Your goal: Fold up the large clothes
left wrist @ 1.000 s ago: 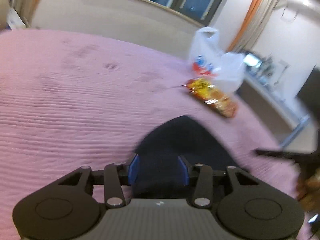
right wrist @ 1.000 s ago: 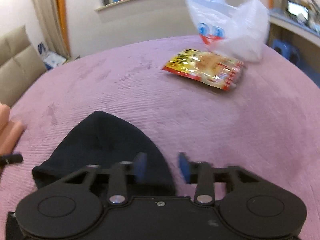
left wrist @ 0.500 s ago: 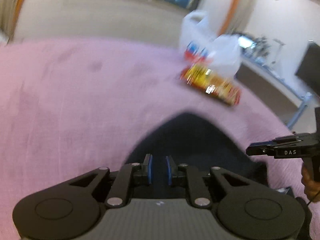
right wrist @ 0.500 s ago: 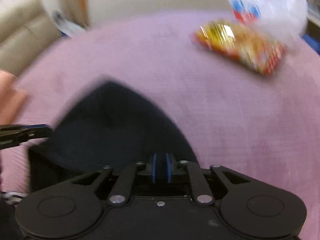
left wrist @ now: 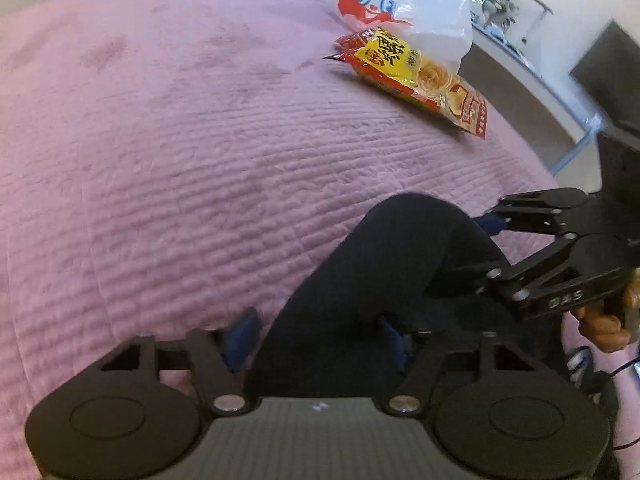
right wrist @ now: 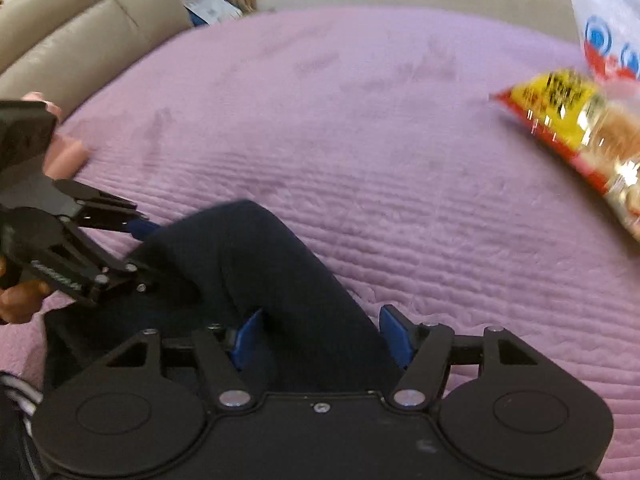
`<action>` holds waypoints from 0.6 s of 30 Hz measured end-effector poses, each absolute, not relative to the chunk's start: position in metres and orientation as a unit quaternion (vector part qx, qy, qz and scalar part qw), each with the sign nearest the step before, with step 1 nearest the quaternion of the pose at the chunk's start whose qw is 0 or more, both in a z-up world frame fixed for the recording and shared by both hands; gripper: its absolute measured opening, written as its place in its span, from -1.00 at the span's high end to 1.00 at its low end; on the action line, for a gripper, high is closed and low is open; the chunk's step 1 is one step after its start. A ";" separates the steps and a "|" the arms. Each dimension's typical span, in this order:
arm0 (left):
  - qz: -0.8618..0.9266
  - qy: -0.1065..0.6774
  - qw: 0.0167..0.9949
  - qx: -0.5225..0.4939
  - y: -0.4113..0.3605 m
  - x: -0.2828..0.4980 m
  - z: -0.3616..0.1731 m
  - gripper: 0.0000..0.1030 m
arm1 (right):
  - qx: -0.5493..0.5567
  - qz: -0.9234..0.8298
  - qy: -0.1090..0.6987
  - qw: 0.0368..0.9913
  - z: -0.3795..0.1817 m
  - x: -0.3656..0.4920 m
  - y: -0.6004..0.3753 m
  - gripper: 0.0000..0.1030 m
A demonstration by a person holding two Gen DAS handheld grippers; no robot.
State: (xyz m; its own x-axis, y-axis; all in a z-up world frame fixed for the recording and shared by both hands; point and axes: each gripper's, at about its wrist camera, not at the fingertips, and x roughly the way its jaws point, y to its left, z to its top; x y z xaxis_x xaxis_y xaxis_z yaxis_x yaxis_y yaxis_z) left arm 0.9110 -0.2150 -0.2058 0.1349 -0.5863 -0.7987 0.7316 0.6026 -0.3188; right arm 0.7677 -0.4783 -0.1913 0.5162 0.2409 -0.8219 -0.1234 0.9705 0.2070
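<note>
Both jaws stood wide, straddling the dark garment (left wrist: 384,264) on the bed (left wrist: 160,160); left gripper (left wrist: 320,340) and right gripper (right wrist: 320,336) flanked its hump. Long axis ran forward between each pair; neither looked nearer.

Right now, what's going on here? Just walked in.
A person holding a gripper in each hand is folding a dark garment on a pink-purple quilted bed cover. Both the left gripper and right gripper are open, with the garment's bunched fold lying between their fingers; neither is clamped on it. Each gripper shows in the other's camera, close together at the near end of the cloth. A snack packet and a white plastic bag sit farther back on the bed.
</note>
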 end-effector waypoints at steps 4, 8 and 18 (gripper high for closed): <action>-0.456 0.423 0.771 0.139 -0.223 0.877 -0.188 0.83 | 0.064 0.112 0.481 0.867 -0.198 0.767 -0.473 0.67; -0.474 0.364 0.793 0.118 -0.193 0.830 -0.144 0.83 | 0.029 0.124 0.436 0.891 -0.164 0.728 -0.460 0.77; -0.496 0.247 0.821 0.142 -0.110 0.650 -0.031 0.83 | -0.124 0.136 0.284 0.941 -0.035 0.530 -0.391 0.84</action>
State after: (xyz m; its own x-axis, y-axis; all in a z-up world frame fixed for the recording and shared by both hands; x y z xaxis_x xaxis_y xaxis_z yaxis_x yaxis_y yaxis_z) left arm 0.6498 -0.1104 -0.0307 0.3870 -0.7435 -0.5454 0.8836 0.4682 -0.0113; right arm 0.5297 -0.3909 -0.0347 0.8016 0.1847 -0.5686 -0.3255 0.9326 -0.1559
